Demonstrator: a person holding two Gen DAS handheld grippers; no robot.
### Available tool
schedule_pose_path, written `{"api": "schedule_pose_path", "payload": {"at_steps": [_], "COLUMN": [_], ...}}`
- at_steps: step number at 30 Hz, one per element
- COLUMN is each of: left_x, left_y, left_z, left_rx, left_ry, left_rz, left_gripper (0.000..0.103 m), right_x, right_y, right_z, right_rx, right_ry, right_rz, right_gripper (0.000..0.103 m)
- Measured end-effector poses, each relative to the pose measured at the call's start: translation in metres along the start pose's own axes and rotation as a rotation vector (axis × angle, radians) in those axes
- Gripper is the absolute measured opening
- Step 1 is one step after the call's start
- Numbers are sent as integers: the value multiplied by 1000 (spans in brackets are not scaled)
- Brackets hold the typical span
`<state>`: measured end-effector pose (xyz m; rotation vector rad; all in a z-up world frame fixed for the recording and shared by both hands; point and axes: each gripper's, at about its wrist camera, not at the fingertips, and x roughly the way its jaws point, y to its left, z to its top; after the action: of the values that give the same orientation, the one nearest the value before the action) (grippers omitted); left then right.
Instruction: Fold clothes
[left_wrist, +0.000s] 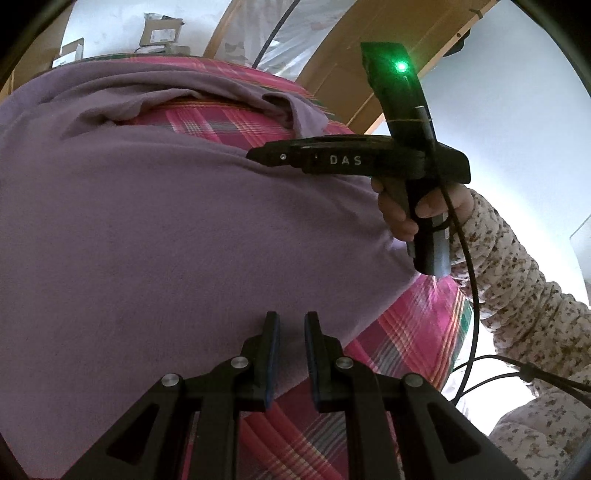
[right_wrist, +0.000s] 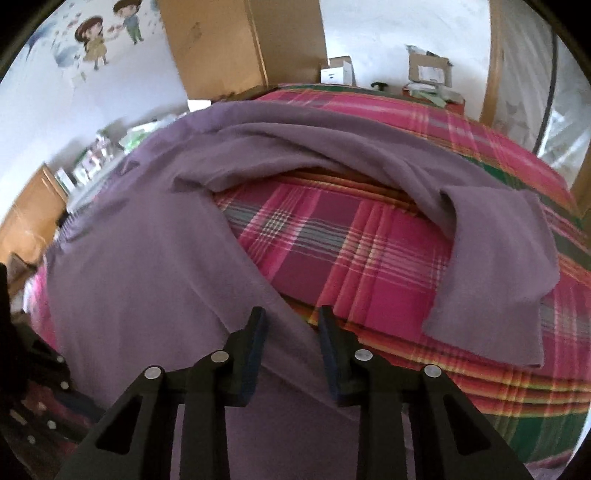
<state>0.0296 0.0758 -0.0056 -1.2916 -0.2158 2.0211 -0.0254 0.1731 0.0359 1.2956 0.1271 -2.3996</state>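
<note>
Both grippers, left (left_wrist: 291, 321) and right (right_wrist: 291, 317), hover with fingers apart (nothing gripped) over the purple shirt (right_wrist: 155, 258) on the plaid bed (right_wrist: 351, 258).

A matt, soft purple knit garment (right_wrist: 155, 258) was seen spread over a woven plaid bedcover (right_wrist: 351, 258) (pink, green and yellow), while the left gripper (left_wrist: 291, 325) and right gripper (right_wrist: 291, 321) were made of matt black plastic with shiny metal pivots.

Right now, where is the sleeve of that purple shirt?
In the right wrist view, the purple shirt's sleeve lies flat on the pink plaid bedspread, right of the open right gripper.
</note>
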Motion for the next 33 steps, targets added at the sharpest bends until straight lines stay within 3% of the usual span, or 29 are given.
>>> {"api": "schedule_pose_path", "payload": {"at_steps": [7, 13, 20, 25, 30, 33], "left_x": [-1, -2, -2, -4, -28, -61], "left_y": [5, 6, 9, 8, 20, 30], "left_z": [0, -1, 1, 2, 2, 6], "left_rx": [-8, -2, -4, 3, -30, -55], "left_ry": [4, 5, 10, 11, -30, -95], "left_rz": [-40, -55, -66, -27, 71, 153], "left_gripper": [14, 14, 14, 14, 14, 14], "right_x": [2, 2, 9, 7, -7, -25], "right_y": [13, 6, 5, 8, 15, 20], "right_z": [2, 11, 14, 16, 20, 26], "right_rx": [-104, -73, -57, -41, -18, -25], "right_ry": [23, -16, 12, 15, -13, -48], "right_rz": [-31, -132, -143, -144, -142, -151], "right_gripper": [8, 5, 6, 10, 14, 15]}}
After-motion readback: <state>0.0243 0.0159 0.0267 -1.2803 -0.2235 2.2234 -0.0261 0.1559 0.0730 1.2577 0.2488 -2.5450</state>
